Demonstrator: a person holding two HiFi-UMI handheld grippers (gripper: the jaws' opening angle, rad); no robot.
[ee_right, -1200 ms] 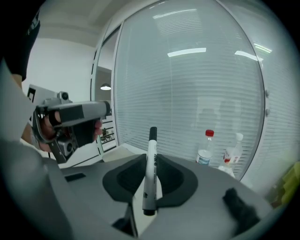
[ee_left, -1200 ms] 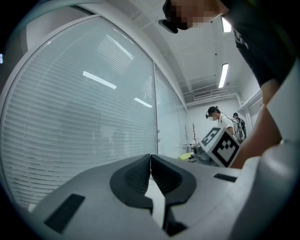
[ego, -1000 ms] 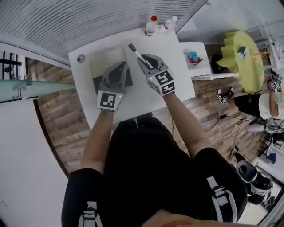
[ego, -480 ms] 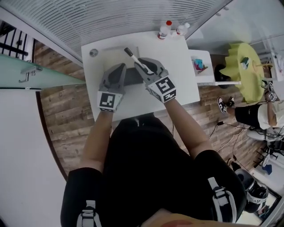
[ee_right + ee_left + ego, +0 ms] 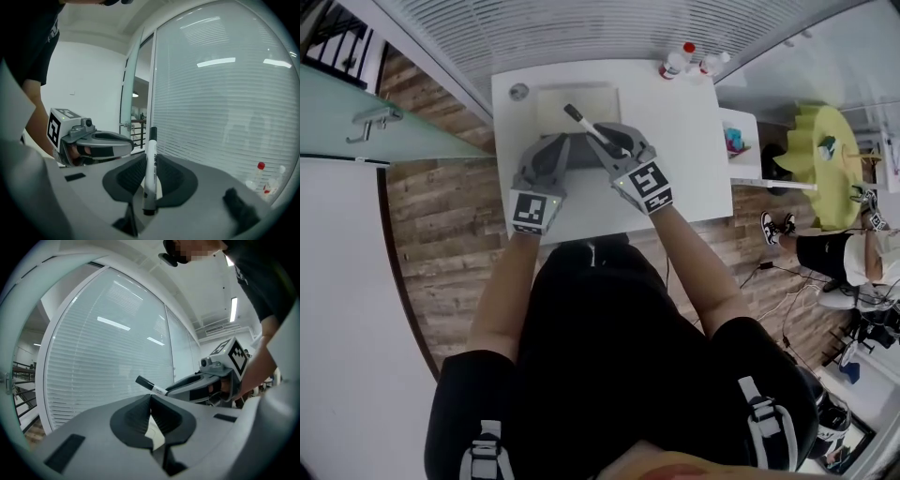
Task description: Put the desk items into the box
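Note:
A black-capped white marker [image 5: 581,123] [image 5: 150,168] stands between the jaws of my right gripper [image 5: 607,137] [image 5: 151,158], which is shut on its barrel. In the head view its cap reaches over the near edge of the cream box [image 5: 577,99] at the back of the white desk [image 5: 694,141]. My left gripper [image 5: 553,142] [image 5: 150,398] is beside it on the left, jaw tips together with nothing seen between them. Under both grippers lies a flat dark item [image 5: 581,157]. The left gripper view shows the marker [image 5: 149,386] sticking out of the right gripper [image 5: 171,389].
Two small bottles [image 5: 682,58] [image 5: 257,176] stand at the desk's far right corner, and a small round thing [image 5: 518,91] at its far left. A white side table [image 5: 741,155] adjoins the desk's right. Window blinds run behind. A seated person [image 5: 853,253] is far right.
My right gripper has carried the marker leftward, from beside the box to over its near edge. The left gripper has stayed alongside it, still shut.

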